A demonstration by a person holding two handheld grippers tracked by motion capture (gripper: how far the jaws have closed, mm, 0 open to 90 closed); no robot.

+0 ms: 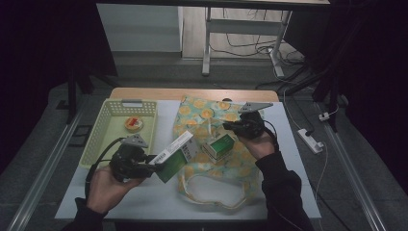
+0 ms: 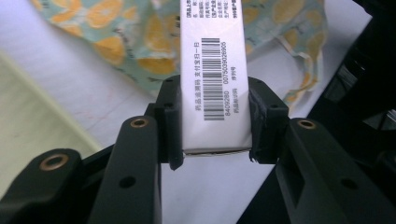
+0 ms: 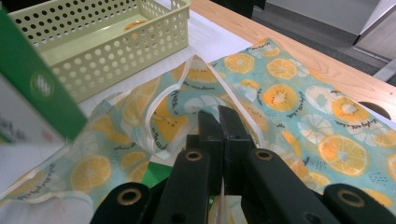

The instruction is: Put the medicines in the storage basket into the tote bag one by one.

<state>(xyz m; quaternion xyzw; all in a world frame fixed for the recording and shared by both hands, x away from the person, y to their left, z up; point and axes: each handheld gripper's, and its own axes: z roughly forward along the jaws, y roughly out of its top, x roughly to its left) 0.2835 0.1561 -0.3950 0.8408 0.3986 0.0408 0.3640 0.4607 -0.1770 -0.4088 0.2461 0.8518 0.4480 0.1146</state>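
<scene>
Left tool (image 1: 144, 166): jaws part-closed on the end of a green-and-white carton (image 1: 176, 155), pads pressing both narrow sides; in the left gripper view the carton (image 2: 214, 79) runs away from the jaws with its barcode face up; the carton is held clear above the tabletop (image 1: 144, 197), tilted, at the left edge of the fruit-print fabric bag (image 1: 211, 144). Right tool (image 1: 230, 126): jaws fully closed, pinching the bag's fabric; in the right gripper view the two pads meet with a thin edge of cloth (image 3: 223, 196) between them, and the bag's mouth is lifted open. Fabric bag: turquoise with orange and lemon slices, lying flat across the middle of the tabletop, white-trimmed handles (image 1: 211, 190) toward the person. Second green-and-white box (image 1: 219, 146): resting at the bag, just below the right tool; whether on or inside the fabric cannot be told. Basket (image 1: 103, 139): pale yellow perforated plastic, at the left of the tabletop, apart from the bag, holding one small round orange-topped item (image 1: 133, 124). Tabletop: white sheet over a wooden edge
</scene>
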